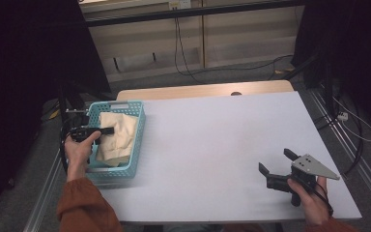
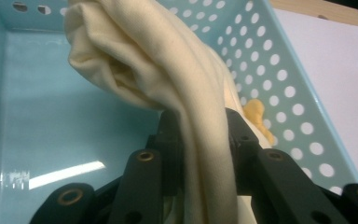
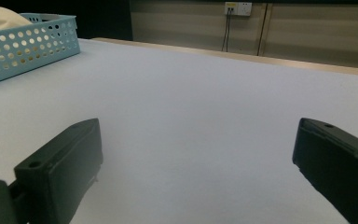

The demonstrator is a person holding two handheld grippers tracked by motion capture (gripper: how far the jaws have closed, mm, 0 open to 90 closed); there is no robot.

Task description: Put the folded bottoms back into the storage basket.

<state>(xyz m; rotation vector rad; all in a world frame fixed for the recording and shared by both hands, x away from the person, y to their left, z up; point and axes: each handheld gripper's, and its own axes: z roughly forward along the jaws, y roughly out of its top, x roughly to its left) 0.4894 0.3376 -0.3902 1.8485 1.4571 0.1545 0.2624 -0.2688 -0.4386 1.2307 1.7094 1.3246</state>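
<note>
Cloth (image 2: 168,74): 1 fold pinched in closed left gripper (image 2: 200,140), hanging inside basket (image 1: 137,140). Right gripper (image 1: 276,165): wide open, empty, well apart.

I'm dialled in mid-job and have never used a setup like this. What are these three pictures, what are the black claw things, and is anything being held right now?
There is no robot arm here: a person holds a two-jaw gripper in each hand. The high view looks down on the white table. The other two pictures come from cameras riding on each gripper, looking along its black jaws.

The left gripper is inside the light blue basket at the table's left edge, shut on a cream cloth; the left gripper view shows the fabric pinched between its jaws. A small yellow thing shows behind the cloth; I cannot tell what it is.

The right gripper is over bare table, jaws wide apart, holding nothing.
</note>
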